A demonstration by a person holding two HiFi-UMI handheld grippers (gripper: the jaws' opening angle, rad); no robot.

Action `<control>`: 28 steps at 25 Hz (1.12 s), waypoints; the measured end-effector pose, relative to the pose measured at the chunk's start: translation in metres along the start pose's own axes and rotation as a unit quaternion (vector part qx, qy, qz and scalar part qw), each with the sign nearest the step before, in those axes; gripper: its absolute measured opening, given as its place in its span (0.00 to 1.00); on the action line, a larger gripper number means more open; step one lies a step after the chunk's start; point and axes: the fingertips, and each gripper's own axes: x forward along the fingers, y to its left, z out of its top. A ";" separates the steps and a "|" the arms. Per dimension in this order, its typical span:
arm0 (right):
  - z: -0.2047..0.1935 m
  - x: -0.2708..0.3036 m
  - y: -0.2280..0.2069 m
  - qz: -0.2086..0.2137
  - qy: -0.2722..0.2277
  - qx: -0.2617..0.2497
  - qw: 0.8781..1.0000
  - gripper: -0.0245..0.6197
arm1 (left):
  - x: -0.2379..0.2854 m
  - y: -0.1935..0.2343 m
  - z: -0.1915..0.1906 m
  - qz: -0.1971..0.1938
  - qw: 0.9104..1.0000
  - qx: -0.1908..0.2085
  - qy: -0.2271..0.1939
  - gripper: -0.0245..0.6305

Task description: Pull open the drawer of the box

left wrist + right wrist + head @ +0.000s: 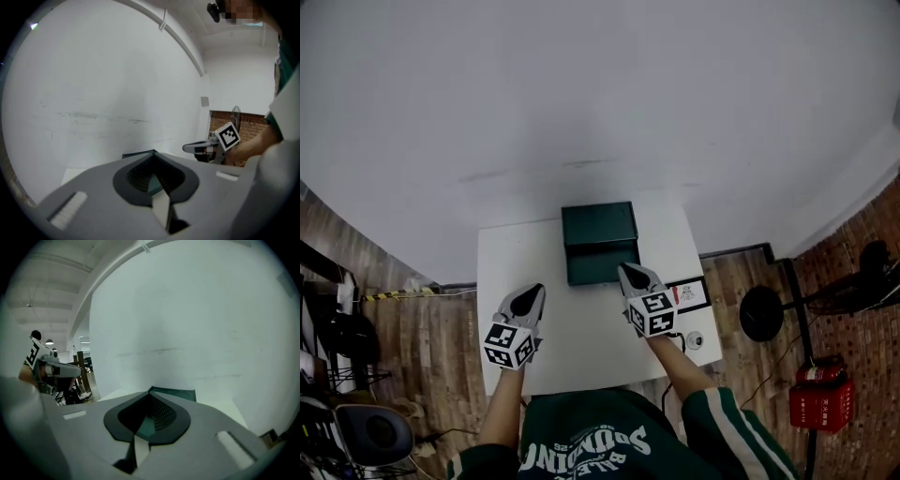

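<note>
A dark green box point(598, 228) stands at the far middle of the white table point(581, 347), and its drawer point(602, 264) juts out toward me. My left gripper point(534, 291) hovers over the table to the drawer's near left, jaws together and empty. Just off the drawer's right front corner, my right gripper point(625, 270) is also shut on nothing. In the left gripper view the closed tips point(153, 153) hide most of the box point(137, 154). The right gripper view shows the box point(177, 393) just past its closed tips point(149, 392).
A framed card point(689, 293) and a small white round object point(695, 339) lie at the table's right edge. A white wall rises right behind the table. On the wood floor are a black round stand base point(761, 312), a red crate point(818, 403) and a chair point(380, 433).
</note>
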 end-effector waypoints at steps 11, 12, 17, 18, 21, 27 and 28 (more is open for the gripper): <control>0.056 -0.042 0.019 0.013 -0.068 -0.030 0.997 0.04 | 0.013 -0.012 0.031 -0.011 0.999 0.016 -0.031 0.12; 0.055 -0.042 0.019 0.012 -0.067 -0.029 0.997 0.04 | 0.013 -0.013 0.030 -0.011 0.999 0.016 -0.030 0.12; 0.046 -0.043 0.023 0.013 -0.060 -0.026 0.998 0.04 | 0.010 -0.013 0.028 -0.011 0.999 0.015 -0.029 0.12; 0.044 -0.043 0.025 0.015 -0.058 -0.026 0.998 0.04 | 0.009 -0.012 0.028 -0.010 0.999 0.015 -0.028 0.12; 0.041 -0.040 0.028 0.019 -0.056 -0.024 0.998 0.04 | 0.009 -0.010 0.025 -0.008 1.000 0.013 -0.025 0.12; 0.036 -0.039 0.030 0.023 -0.053 -0.024 0.998 0.04 | 0.006 -0.009 0.021 -0.004 1.000 0.009 -0.022 0.12; 0.036 -0.039 0.030 0.024 -0.053 -0.022 0.998 0.04 | 0.005 -0.008 0.020 -0.004 1.000 0.009 -0.021 0.12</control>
